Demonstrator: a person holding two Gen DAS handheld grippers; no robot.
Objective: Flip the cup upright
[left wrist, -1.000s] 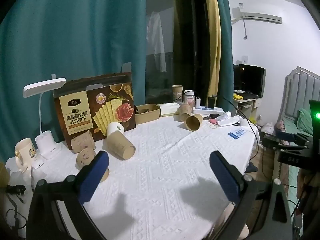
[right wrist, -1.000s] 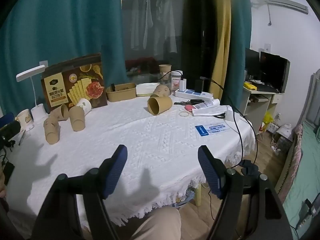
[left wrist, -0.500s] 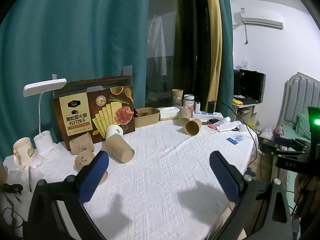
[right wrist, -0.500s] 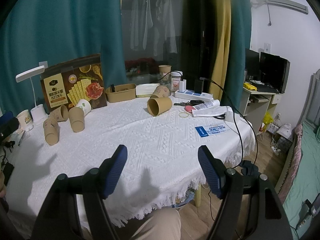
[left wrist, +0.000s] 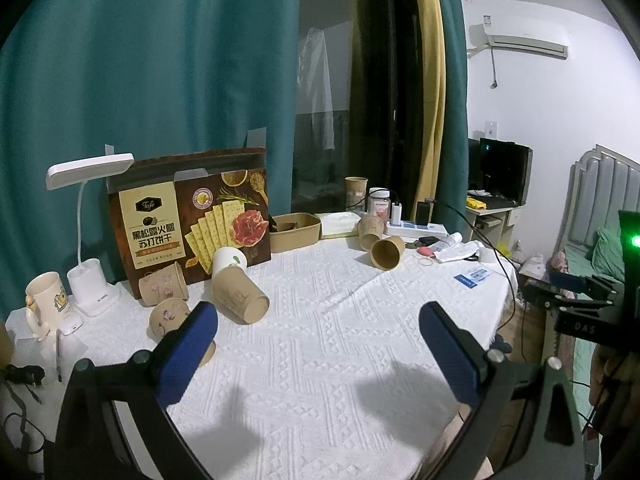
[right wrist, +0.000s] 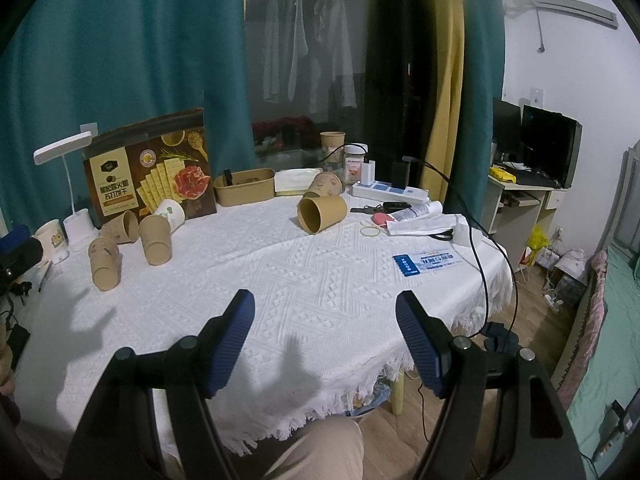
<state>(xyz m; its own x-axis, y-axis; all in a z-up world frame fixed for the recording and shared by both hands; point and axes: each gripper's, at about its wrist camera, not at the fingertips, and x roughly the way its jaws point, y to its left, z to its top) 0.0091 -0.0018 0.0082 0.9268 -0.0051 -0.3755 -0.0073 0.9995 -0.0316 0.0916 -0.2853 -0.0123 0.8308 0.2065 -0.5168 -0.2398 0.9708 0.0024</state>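
Several brown paper cups stand or lie on a white tablecloth (left wrist: 320,352). In the left wrist view a brown cup (left wrist: 240,298) lies on its side near my left finger, with a floral cup (left wrist: 170,316) and another (left wrist: 163,285) beside it. A brown cup (left wrist: 386,253) lies on its side far back; it also shows in the right wrist view (right wrist: 322,212). My left gripper (left wrist: 320,348) is open and empty above the table. My right gripper (right wrist: 326,340) is open and empty near the front edge. Two upside-down cups (right wrist: 155,240) (right wrist: 105,258) stand at left.
A cracker box (left wrist: 192,224) and white desk lamp (left wrist: 88,240) stand at the back left, with a mug (left wrist: 42,304). A brown tray (right wrist: 245,186), power strip (right wrist: 390,193), cables, rubber band (right wrist: 370,232) and blue card (right wrist: 424,260) lie at the back right.
The left gripper has pulled back and tilted up a little, so the cups sit lower and farther in its view. The right gripper has barely moved. Both stay open.
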